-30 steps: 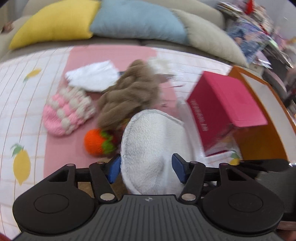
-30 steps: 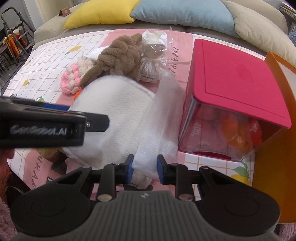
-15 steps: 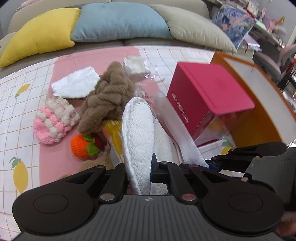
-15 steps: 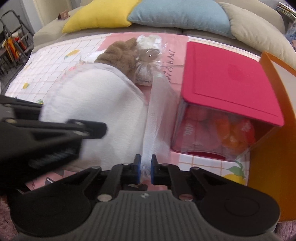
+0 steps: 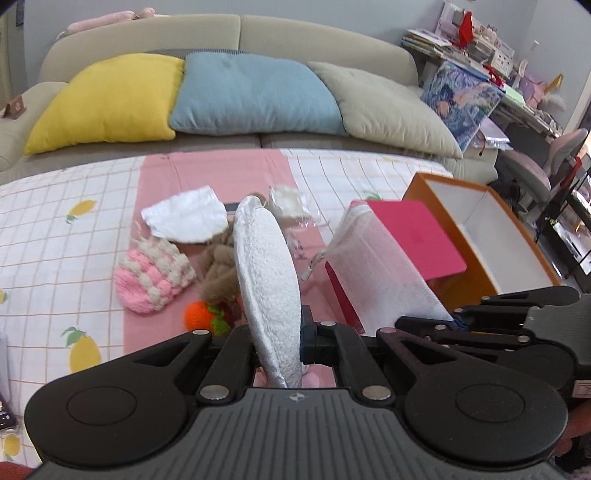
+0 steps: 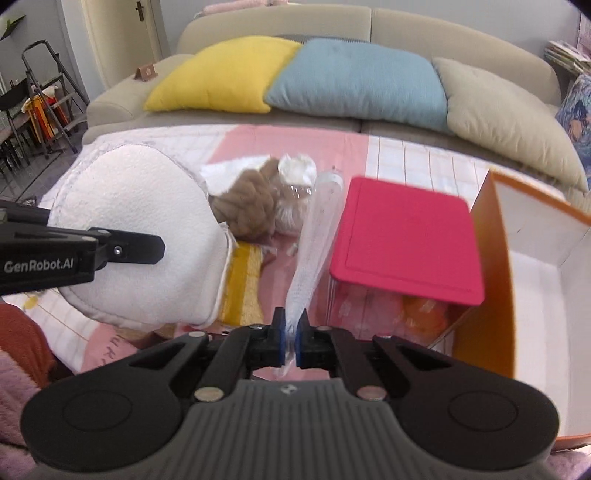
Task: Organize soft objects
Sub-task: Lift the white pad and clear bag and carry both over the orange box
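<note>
Beige sofa [image 5: 258, 33] behind, smooth yellow, blue, taupe cushions. Bench [image 5: 55, 229] under thin checked cloth, lemon print, pink strip. Orange cardboard box [image 6: 517, 280], white inside, open. Rigid pink lid [image 6: 402, 240] on clear tub. Fluffy white pad [image 6: 140, 236], oval, stitched rim, pinched edge-on by left gripper [image 5: 284, 339], lifted above bench. Clear plastic bag [image 6: 314, 251], thin, crinkled, pinched by right gripper [image 6: 290, 332]. Brown plush [image 6: 247, 210], pink bobble knit [image 5: 151, 273], orange crochet fruit [image 5: 201, 314] on bench. Left gripper's side reads "GenRobot.AI".
</note>
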`<move>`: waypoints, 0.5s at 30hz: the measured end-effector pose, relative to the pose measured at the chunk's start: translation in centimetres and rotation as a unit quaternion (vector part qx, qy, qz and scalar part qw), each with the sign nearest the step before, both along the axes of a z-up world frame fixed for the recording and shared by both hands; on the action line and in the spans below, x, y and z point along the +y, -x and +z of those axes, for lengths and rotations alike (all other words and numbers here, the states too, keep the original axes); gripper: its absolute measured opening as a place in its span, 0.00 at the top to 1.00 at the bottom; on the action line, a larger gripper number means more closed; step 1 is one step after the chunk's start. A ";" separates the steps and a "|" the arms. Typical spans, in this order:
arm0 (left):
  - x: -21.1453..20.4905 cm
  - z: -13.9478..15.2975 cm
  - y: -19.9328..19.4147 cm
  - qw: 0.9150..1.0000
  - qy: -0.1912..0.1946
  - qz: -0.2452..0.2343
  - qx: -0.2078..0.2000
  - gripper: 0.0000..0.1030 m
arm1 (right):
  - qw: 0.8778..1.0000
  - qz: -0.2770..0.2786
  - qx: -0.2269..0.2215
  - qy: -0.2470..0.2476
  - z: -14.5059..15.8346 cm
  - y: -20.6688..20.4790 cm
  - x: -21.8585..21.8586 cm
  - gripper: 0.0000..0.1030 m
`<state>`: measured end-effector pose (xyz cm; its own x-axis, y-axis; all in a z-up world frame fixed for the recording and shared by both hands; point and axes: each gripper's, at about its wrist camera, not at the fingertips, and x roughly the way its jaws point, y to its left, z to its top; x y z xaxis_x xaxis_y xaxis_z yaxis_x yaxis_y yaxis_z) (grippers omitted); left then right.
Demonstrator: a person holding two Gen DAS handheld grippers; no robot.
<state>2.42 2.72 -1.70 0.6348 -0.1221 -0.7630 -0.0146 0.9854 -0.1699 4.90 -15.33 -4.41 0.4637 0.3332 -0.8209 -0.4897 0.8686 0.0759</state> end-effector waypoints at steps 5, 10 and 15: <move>-0.2 2.0 0.3 1.000 -0.006 -0.005 -0.015 0.96 | 1.000 -0.003 -0.004 -0.013 2.6 0.5 -0.5 0.99; -0.4 3.7 0.5 1.000 -0.004 -0.004 -0.026 0.96 | 0.999 -0.012 -0.024 -0.024 5.2 0.8 -0.9 0.99; -0.9 5.5 0.2 0.999 -0.002 -0.018 -0.050 0.96 | 0.998 -0.023 -0.050 -0.028 7.4 1.1 -1.9 0.99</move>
